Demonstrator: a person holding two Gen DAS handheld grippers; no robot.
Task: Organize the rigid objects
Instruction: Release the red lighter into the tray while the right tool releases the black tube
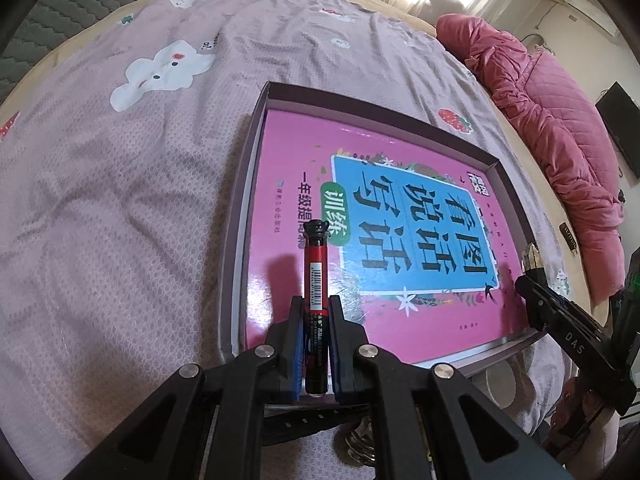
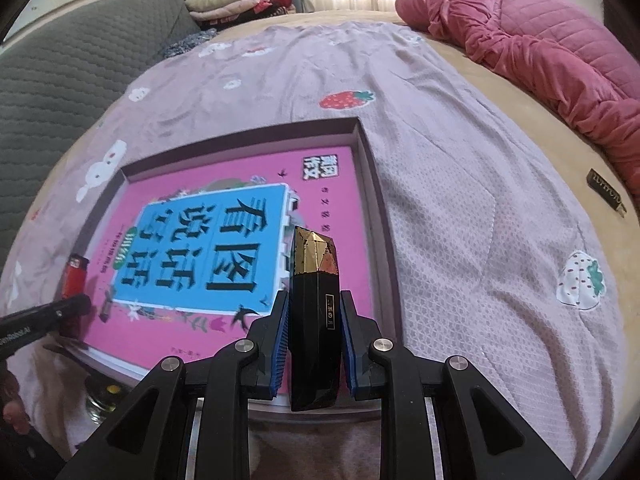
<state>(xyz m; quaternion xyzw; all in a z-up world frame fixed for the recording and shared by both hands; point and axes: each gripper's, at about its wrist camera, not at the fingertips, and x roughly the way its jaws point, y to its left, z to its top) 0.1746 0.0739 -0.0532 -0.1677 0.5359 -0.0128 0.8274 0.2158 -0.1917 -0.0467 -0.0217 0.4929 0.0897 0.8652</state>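
Observation:
A shallow dark-rimmed box (image 1: 256, 168) lies on the bed with a pink book with a blue title panel (image 1: 416, 216) flat inside it; both also show in the right wrist view, the box (image 2: 368, 160) and the book (image 2: 208, 248). My left gripper (image 1: 316, 304) is shut on a red-and-black marker pen (image 1: 316, 272), held over the book's near left part. My right gripper (image 2: 314, 300) is shut on a black faceted case with a gold tip (image 2: 316, 280), over the book's near right corner. The case tip shows in the left wrist view (image 1: 532, 258).
The bed has a mauve sheet with rabbit and strawberry prints (image 1: 120, 200). A pink quilt (image 2: 540, 40) is bunched at the far right. A small dark box (image 2: 606, 194) lies near it. Grey padded cushion (image 2: 60, 80) at left, folded clothes (image 2: 240, 0) behind.

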